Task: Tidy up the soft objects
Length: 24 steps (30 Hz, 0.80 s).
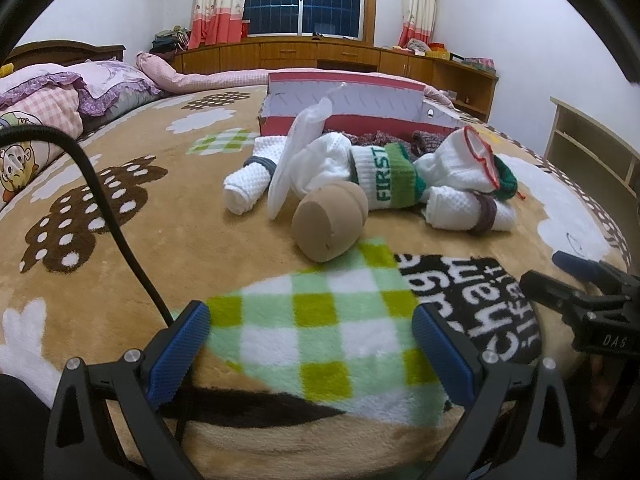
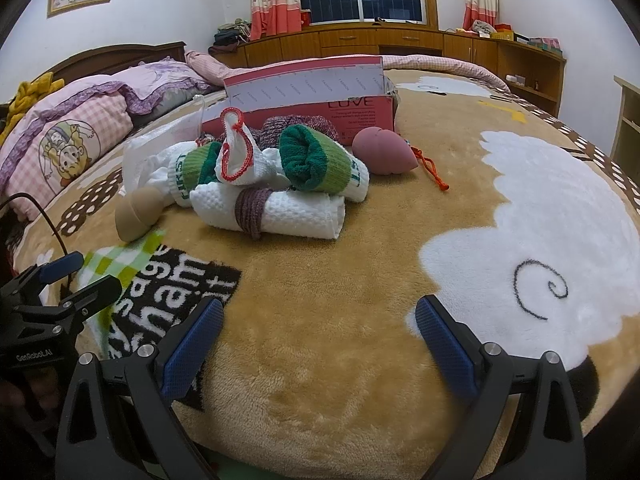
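rolled white socks (image 2: pixel 280 212), green cuffs, heaped

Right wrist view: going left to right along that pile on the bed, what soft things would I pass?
Tan rounded foam piece → white rolled cloth with the purple band → green-cuffed white sock → pink rounded foam piece → red-orange cord.

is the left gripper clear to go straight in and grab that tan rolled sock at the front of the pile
Probably yes. The left gripper is open and empty, and only bare blanket lies between it and the tan rolled sock, which sits at the pile's near edge with its flat end facing the gripper.
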Motion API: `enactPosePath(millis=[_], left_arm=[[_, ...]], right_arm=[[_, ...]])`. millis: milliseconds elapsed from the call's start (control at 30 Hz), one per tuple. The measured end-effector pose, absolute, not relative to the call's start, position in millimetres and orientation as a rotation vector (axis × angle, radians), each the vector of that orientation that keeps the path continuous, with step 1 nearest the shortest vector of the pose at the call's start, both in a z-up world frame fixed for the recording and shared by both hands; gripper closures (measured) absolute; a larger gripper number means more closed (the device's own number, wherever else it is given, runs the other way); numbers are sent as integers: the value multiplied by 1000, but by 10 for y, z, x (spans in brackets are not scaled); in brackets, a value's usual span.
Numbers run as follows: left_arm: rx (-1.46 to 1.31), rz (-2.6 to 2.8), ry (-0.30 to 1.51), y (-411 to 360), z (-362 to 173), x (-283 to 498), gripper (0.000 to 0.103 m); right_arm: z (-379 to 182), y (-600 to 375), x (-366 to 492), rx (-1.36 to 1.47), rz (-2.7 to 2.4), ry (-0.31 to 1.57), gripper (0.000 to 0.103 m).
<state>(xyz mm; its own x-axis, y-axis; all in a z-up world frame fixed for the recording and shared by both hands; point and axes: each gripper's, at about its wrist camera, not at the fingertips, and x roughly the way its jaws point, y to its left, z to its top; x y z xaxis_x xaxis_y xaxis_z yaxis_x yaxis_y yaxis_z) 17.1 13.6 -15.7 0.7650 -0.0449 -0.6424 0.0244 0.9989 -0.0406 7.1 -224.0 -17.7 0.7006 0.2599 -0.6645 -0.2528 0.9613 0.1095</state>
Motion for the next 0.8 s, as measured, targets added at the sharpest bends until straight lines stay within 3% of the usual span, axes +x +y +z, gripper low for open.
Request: enactPosePath(millis=[800], left_arm=[[-73, -53, 709, 233, -163, 194, 0]], right_arm=[[-176, -2243, 71, 4, 283, 742, 4]])
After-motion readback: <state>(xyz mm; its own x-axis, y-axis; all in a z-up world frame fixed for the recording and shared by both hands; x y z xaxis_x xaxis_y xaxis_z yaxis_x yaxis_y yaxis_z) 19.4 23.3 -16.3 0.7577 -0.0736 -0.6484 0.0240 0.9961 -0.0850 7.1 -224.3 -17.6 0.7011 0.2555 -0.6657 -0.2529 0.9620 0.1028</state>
